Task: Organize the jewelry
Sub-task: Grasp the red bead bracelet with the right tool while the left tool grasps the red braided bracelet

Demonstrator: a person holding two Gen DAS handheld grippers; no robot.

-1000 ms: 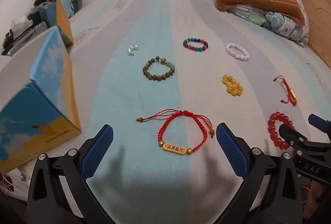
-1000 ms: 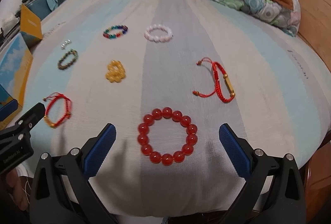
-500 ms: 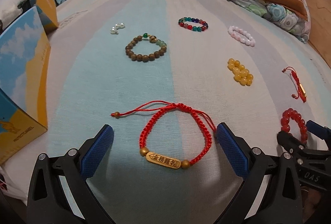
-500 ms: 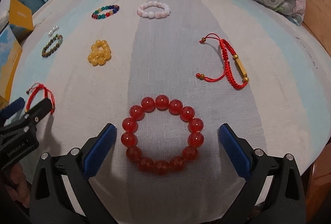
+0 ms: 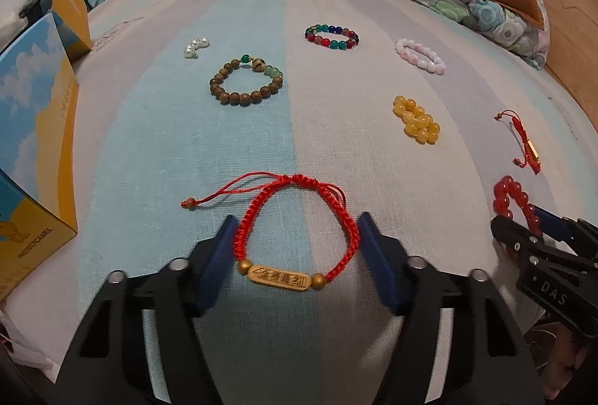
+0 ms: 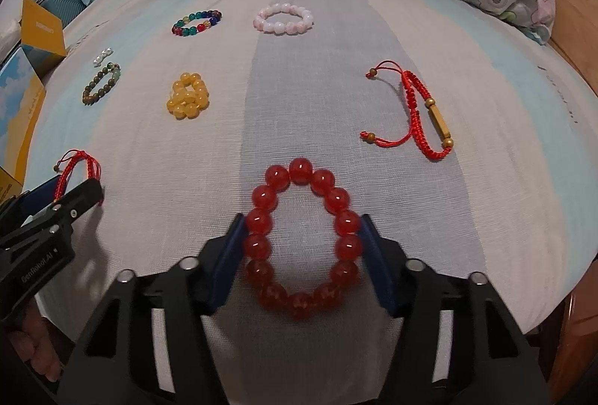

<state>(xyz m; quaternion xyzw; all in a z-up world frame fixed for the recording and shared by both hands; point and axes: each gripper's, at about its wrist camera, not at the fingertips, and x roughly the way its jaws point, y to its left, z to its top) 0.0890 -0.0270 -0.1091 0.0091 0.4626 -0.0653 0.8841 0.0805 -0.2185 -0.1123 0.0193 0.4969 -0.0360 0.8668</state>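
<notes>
Fingers [image 6: 228, 255] pinch red bead bracelet [image 6: 302, 240], half-hidden from left wrist.

Glossy red bead bracelet [image 6: 302, 240] on matt woven bedsheet [image 6: 429, 218].

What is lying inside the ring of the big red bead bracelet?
Inside the red bead bracelet only bare striped sheet shows. The right gripper pads touch its outer sides, covering nothing inside.
</notes>
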